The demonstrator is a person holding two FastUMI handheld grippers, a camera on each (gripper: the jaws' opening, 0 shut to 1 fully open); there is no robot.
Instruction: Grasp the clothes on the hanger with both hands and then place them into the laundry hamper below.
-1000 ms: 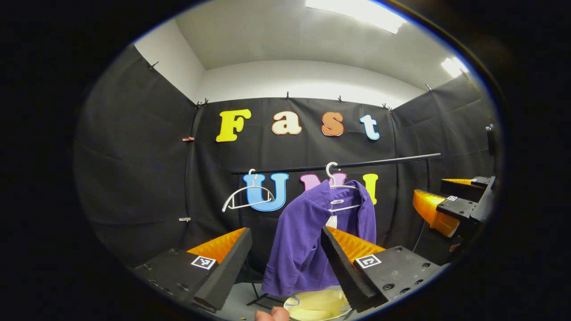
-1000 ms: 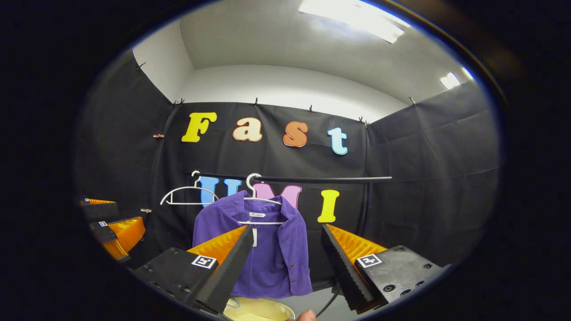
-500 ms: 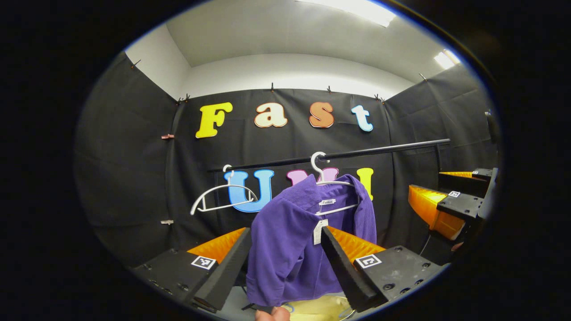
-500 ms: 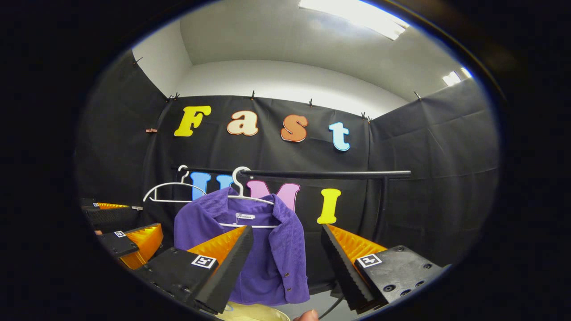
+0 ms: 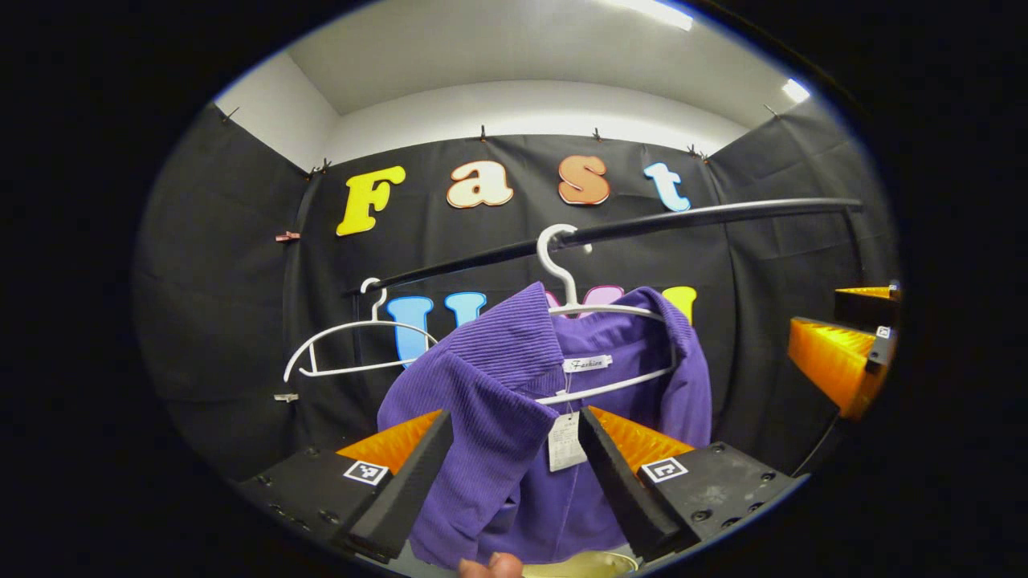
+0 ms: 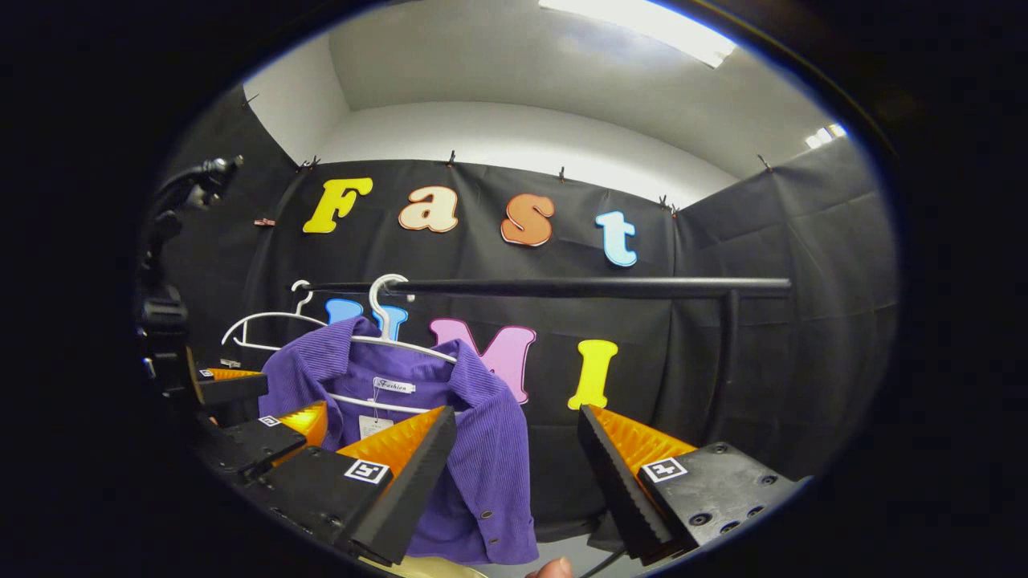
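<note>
Approach step: left gripper (image 5: 514, 466) and right gripper (image 6: 514, 470), jaws apart, faced the purple jacket (image 5: 498, 433); closing on its shoulders would follow.

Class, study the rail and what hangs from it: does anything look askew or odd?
The purple shirt sits crooked on its white hanger, bunched toward one shoulder. An empty hanger hangs beside it. Nothing looks damaged.

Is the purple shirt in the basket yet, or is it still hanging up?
Nothing is finished yet. The purple shirt hangs on its white hanger on the black rail. In hand: the left gripper is open with the shirt's front between its fingers, and the right gripper is open beside the shirt. Left: gripping it, lifting it off, and dropping it into the hamper below.
</note>
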